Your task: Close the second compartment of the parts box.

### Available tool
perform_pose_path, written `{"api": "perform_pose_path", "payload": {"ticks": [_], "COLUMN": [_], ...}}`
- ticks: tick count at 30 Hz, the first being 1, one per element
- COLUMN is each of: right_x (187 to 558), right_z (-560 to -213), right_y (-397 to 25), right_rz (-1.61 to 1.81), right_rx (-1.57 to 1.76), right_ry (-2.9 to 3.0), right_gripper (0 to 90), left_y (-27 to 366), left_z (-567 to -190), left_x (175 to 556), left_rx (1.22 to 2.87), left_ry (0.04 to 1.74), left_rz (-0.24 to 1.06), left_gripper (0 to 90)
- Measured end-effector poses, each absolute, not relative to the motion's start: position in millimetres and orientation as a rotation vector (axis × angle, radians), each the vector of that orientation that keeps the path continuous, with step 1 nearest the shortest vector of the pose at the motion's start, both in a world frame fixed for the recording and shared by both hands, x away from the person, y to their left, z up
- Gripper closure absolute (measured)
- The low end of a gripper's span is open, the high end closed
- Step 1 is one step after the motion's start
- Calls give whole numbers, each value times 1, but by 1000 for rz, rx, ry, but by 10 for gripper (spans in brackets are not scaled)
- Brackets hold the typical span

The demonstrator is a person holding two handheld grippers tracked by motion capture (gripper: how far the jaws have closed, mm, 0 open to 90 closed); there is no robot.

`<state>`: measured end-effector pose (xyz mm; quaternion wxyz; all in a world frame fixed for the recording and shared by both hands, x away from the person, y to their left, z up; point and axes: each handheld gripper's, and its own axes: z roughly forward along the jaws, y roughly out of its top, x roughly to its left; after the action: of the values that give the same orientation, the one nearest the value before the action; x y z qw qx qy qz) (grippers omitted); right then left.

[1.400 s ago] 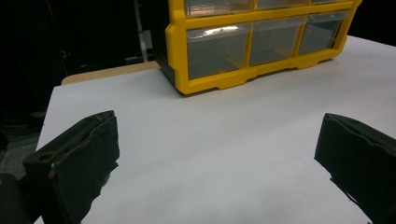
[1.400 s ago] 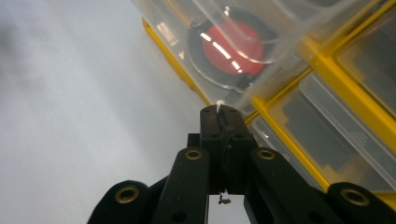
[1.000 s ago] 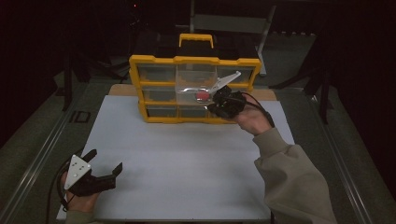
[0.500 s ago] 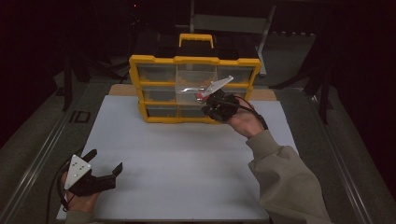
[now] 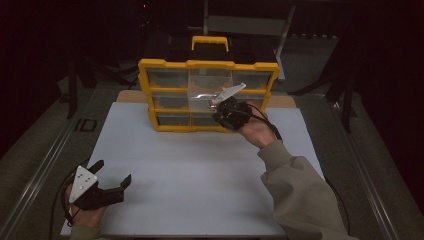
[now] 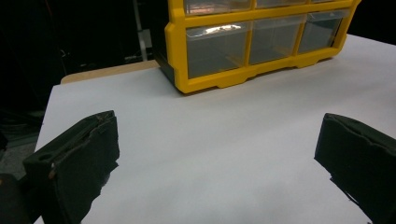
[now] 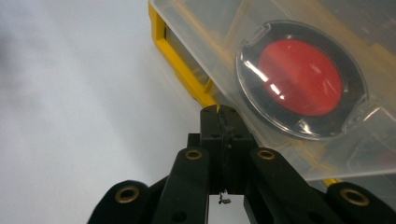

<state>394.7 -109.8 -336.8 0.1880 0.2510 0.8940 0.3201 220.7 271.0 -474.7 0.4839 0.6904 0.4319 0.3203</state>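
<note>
Clear drawer (image 5: 210,92) of the yellow organizer (image 5: 150,90) sits pulled out, right in front of my right gripper (image 5: 220,111).

My right gripper's jaws are pressed tight together at the drawer's front edge — just above them a round red-centred case (image 7: 301,79) lies inside it. Left gripper (image 5: 111,176) rests low on the white mat (image 5: 200,170), jaws spread wide, well apart from the organizer — nothing between them.

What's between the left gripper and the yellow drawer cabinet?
Nothing: bare white tabletop separates the left gripper from the yellow plastic drawer cabinet in the left gripper view.
</note>
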Motion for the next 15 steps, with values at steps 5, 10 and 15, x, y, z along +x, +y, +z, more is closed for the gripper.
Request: {"api": "perform_pose_path", "payload": {"ticks": [5,10,15], "right_x": [396,400,403], "right_z": [-336,-335,-335], "right_y": [-108,-106,-103], "right_rz": [912,913,918], "right_rx": [720,734,737], "right_ry": [2493,2475,2461], "right_gripper": [893,894,894], "left_y": [271,272,272], "left_z": [-475,-474,-474], "left_x": [221,221,221], "left_rx": [1683,1683,1684], "left_ry": [1051,1051,1051], "left_rz": [781,781,781], "left_gripper": [4,4,4]}}
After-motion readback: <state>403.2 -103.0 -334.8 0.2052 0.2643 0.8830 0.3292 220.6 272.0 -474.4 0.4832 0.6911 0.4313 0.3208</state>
